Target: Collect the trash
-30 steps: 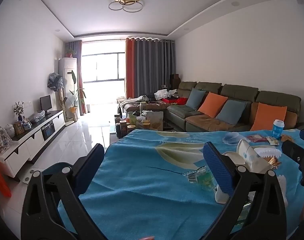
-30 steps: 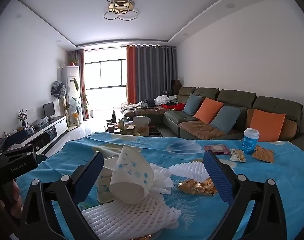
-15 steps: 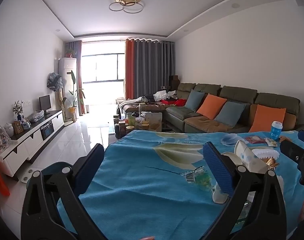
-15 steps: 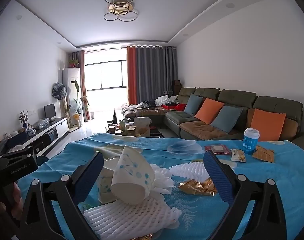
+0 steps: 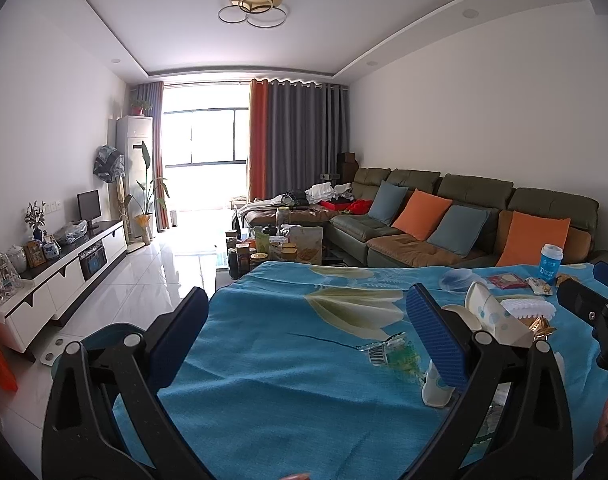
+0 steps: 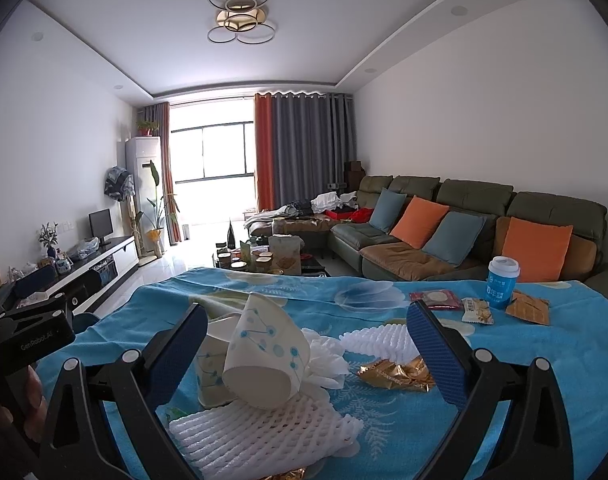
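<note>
White paper, dotted with blue, makes up the tipped paper cup (image 6: 263, 356) lying on its side near the middle of the table (image 6: 576, 344). Its open mouth faces the right wrist camera and its long axis runs away from it, base tilted up toward the far side. It rests on a sheet of white foam netting (image 6: 263, 432) and leans against a second paper cup (image 6: 209, 364) just to its left, which looks roughly upright. A crumpled white tissue (image 6: 328, 356) touches its right side, a gold foil wrapper (image 6: 396, 372) lies beyond that, and another piece of foam netting (image 6: 380, 340) sits behind.

Seen along the right gripper (image 6: 304, 352), the tipped cup falls between the two blue pads, nearer the left one, and past their tips. The jaws stand wide apart and hold nothing; the tool is level and low over the cloth.

Off to the left, the left gripper (image 5: 304, 328) is likewise spread wide and empty, aimed across a bare stretch of blue tablecloth (image 5: 283, 360). The cups show at its right pad, partly hidden by it. A clear plastic wrapper (image 5: 388, 350) lies on the cloth just left of that pad.

Farther back stand a blue lidded cup (image 6: 502, 288) and some snack packets (image 6: 478, 310).
</note>
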A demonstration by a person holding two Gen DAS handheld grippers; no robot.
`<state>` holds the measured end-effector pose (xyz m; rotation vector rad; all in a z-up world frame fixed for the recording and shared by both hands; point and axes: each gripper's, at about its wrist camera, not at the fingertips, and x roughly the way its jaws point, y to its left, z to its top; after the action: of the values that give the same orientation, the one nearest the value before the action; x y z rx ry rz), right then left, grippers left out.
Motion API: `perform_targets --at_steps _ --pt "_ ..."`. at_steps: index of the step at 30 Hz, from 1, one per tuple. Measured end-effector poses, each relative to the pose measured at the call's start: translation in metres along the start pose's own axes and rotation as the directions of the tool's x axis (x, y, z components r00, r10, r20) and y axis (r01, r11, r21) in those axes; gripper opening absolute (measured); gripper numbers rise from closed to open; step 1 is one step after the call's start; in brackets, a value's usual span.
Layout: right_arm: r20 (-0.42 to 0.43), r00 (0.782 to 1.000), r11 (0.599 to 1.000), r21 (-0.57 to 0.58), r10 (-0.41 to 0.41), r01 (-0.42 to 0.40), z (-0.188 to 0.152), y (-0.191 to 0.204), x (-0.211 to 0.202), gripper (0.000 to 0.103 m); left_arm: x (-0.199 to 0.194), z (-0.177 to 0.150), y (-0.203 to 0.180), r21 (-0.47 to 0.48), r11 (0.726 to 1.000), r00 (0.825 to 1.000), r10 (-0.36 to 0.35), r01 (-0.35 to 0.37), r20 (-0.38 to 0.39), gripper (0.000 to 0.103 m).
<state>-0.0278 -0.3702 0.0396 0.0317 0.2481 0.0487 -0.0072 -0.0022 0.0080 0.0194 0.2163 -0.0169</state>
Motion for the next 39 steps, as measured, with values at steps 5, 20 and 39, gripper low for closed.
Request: perform_targets --at_steps 5,20,39 --pt "-0.003 1.0 1.0 0.001 0.003 -0.003 -0.0005 0.0009 0.0012 0.096 -0.0001 -0.0008 0.0006 -0.001 1.0 1.0 0.0 0.0 0.001 0.097" --pt "-0.005 1.0 1.0 0.003 0.011 -0.011 -0.0018 0.0031 0.002 0.096 -0.0021 0.0008 -0.0012 -0.003 1.0 1.0 -0.005 0.005 -0.001 0.097" --pt "-0.015 1.0 1.0 0.009 0.023 -0.023 -0.0031 0.0039 0.005 0.096 0.0001 -0.0011 -0.0011 -0.004 1.0 1.0 -0.007 0.007 -0.003 0.097"
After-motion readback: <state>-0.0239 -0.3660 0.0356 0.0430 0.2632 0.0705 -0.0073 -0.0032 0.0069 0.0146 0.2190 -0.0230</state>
